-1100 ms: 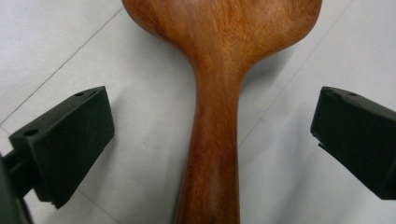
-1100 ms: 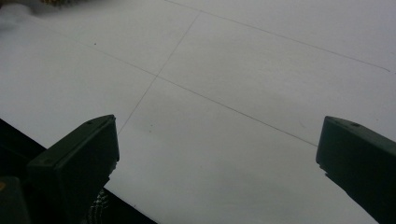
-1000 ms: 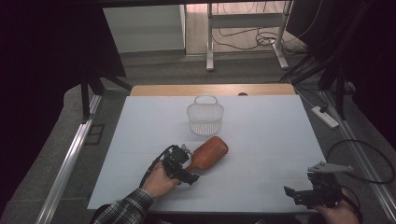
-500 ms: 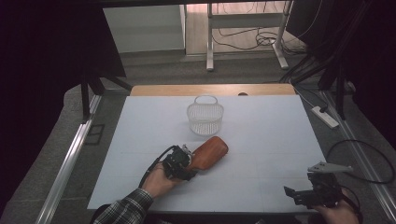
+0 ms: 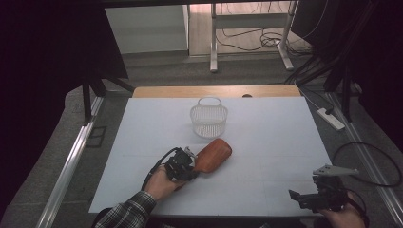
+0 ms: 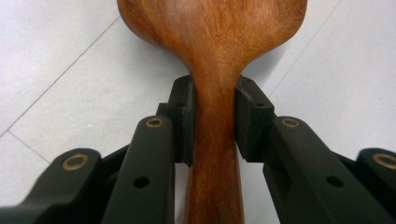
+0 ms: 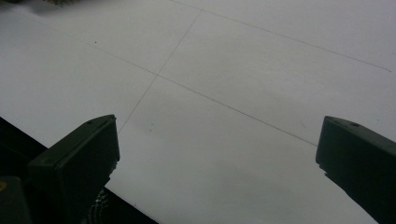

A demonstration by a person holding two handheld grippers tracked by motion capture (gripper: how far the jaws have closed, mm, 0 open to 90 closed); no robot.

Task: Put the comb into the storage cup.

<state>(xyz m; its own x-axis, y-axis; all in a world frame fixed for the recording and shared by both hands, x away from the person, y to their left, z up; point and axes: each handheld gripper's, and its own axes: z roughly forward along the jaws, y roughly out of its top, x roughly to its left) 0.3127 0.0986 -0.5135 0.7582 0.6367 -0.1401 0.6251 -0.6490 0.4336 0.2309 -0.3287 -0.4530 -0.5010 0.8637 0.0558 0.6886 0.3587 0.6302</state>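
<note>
A brown wooden spoon (image 5: 215, 153) lies on the white table (image 5: 266, 137), its broad end pointing toward a small white wire basket (image 5: 209, 119). My left gripper (image 5: 192, 164) sits at the spoon's near end. In the left gripper view the spoon's narrow neck (image 6: 214, 93) runs between my left gripper's (image 6: 214, 112) black pads (image 6: 184, 116), and both pads press on its sides. The jaws have just been closing on it. My right gripper (image 5: 297, 198) rests at the table's front right corner, and in its own view my right gripper (image 7: 217, 140) stands wide open over bare table.
The wire basket stands upright just beyond the spoon, near the table's far middle. A power strip (image 5: 331, 118) and cables lie on the floor to the right. A metal rail (image 5: 71, 161) runs along the left side. The table's front edge (image 7: 56, 135) lies under the right jaws.
The left gripper's jaws have drawn together onto the spoon's neck. Neither hand has shifted, and the spoon lies where it was.
</note>
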